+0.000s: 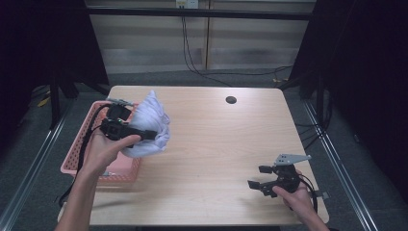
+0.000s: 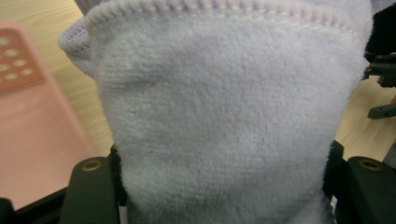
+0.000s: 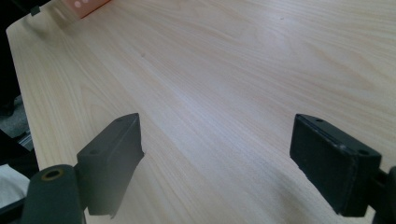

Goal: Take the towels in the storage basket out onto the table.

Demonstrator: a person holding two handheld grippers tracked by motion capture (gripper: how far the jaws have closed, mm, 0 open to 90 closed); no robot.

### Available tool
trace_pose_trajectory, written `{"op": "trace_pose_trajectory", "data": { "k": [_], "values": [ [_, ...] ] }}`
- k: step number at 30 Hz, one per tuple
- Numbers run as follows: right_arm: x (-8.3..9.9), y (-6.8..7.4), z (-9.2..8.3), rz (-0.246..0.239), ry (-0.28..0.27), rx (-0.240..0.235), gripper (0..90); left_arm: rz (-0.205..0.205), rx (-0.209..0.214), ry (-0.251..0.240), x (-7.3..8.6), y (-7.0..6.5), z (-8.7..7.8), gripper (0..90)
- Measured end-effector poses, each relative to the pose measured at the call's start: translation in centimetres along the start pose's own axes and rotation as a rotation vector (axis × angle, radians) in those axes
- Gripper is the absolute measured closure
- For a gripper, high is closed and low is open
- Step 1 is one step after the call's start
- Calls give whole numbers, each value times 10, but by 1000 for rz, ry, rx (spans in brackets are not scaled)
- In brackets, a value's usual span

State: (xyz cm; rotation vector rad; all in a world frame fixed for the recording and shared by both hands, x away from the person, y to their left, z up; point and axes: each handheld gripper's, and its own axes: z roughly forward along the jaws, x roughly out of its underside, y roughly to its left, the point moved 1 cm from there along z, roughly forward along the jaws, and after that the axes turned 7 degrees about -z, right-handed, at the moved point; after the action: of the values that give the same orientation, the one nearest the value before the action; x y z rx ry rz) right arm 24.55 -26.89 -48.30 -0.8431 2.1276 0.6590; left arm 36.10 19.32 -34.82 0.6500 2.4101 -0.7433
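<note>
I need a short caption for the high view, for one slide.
Left claw lifts a bunched pale lavender towel beside the pink basket; right claw waits open over the wooden table.

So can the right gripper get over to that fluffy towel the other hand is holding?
Probably yes. The right gripper is open with nothing in it, and bare table lies between it and the lavender towel, which the left gripper holds beside the pink basket.

Your towel (image 1: 150, 124) is pale purple with a stitched edge, your basket (image 1: 77, 156) is pink with holes; your table (image 1: 216, 144) is light wood, your grippers' jaws are black
</note>
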Motion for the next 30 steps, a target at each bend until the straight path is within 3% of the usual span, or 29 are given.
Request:
{"op": "trace_pose_trajectory", "data": {
  "k": [7,12,17,20,24,26,30],
  "values": [
    [0,-2,-2,4,-11,7,168,52,57,-5,-10,-35,34,327],
    [0,-3,-2,6,-14,10,174,72,67,0,-12,-49,47,327],
    [-1,-5,-7,8,-27,15,177,129,95,18,-7,-74,68,326],
    [0,-9,-11,22,-47,31,187,122,152,41,-1,-81,83,325],
    [0,-10,-14,17,-54,45,206,131,113,97,15,-83,112,320],
    [0,-9,-13,15,-51,39,214,162,97,140,24,-84,128,317],
    [0,-8,-12,7,-44,28,256,176,104,167,38,-86,152,306]
  ]
}}
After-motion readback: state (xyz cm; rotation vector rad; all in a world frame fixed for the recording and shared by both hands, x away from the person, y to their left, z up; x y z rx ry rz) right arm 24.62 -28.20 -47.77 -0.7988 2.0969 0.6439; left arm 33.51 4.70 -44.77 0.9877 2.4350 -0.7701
